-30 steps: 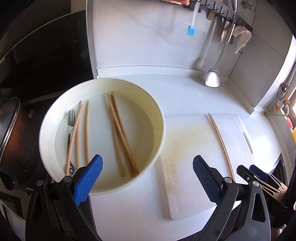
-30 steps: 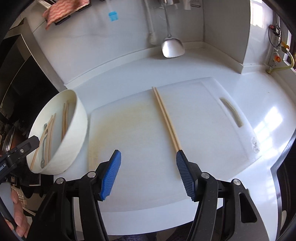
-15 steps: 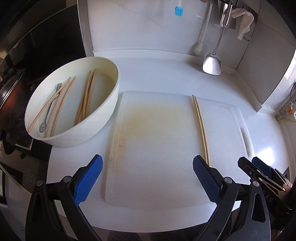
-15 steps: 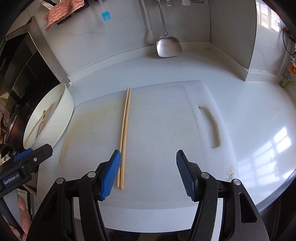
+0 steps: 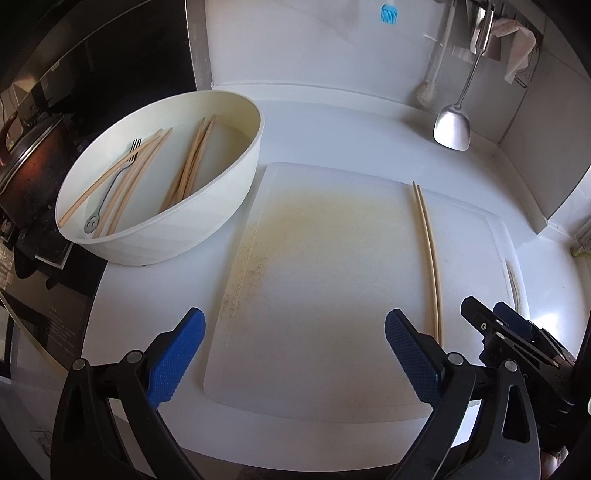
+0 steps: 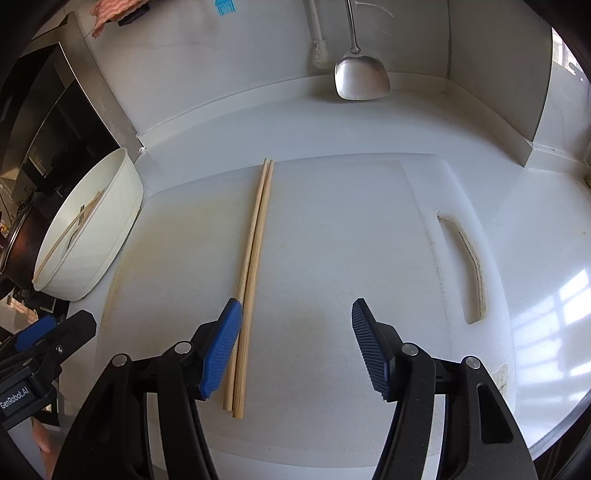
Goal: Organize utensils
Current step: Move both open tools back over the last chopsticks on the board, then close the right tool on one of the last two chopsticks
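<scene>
A pair of wooden chopsticks (image 5: pixel 428 243) lies side by side on the white cutting board (image 5: pixel 325 266); it also shows in the right wrist view (image 6: pixel 255 251). A cream bowl (image 5: pixel 221 199) left of the board holds several chopsticks (image 5: pixel 188 166) and a metal fork (image 5: pixel 114 177). My left gripper (image 5: pixel 293 354) is open and empty above the board's near edge. My right gripper (image 6: pixel 295 343) is open and empty, its left finger (image 6: pixel 221 347) just beside the pair's near end.
A metal spatula (image 6: pixel 362 79), a white brush (image 6: pixel 317 55) and a blue silicone brush (image 6: pixel 223 6) hang on the back wall. A dark pot (image 5: pixel 26 166) stands on the stove at the left. The board's handle slot (image 6: pixel 467 266) is at the right.
Both grippers have drawn back from the bowl and swung right over the board. The right gripper now has the chopstick pair on its left side instead of its right.
</scene>
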The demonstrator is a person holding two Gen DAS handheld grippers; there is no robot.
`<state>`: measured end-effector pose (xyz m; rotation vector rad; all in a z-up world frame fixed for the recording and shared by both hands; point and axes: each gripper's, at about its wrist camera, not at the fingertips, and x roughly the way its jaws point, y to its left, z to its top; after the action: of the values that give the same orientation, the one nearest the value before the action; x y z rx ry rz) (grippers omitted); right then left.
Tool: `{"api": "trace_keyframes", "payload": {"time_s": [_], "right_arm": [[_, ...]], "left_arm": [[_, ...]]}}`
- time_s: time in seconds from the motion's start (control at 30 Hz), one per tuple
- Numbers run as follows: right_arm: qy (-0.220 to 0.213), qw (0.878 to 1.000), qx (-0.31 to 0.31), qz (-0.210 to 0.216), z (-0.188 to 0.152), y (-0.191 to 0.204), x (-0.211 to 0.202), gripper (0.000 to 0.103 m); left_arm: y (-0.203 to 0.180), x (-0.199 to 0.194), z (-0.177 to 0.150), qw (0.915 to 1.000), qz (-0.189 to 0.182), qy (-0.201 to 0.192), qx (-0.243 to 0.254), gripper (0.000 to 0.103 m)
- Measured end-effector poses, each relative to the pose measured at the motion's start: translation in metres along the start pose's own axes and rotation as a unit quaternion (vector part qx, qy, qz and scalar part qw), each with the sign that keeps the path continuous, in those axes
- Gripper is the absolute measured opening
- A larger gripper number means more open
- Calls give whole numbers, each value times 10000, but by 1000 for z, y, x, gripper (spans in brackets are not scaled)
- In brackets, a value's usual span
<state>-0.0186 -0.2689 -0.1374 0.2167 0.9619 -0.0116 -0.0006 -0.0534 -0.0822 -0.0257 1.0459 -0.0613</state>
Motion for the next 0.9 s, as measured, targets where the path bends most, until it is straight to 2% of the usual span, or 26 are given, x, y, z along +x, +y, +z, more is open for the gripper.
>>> {"api": "trace_keyframes", "payload": {"time_s": [0.37,0.9], "right_arm": [[73,9998,-126,-136,-1,7,20,60],[-105,9941,-863,-651,-2,24,31,59]], "left_arm": [[2,11,0,9999,10,98,46,96],[9,15,3,9999,9,152,-10,96]]}}
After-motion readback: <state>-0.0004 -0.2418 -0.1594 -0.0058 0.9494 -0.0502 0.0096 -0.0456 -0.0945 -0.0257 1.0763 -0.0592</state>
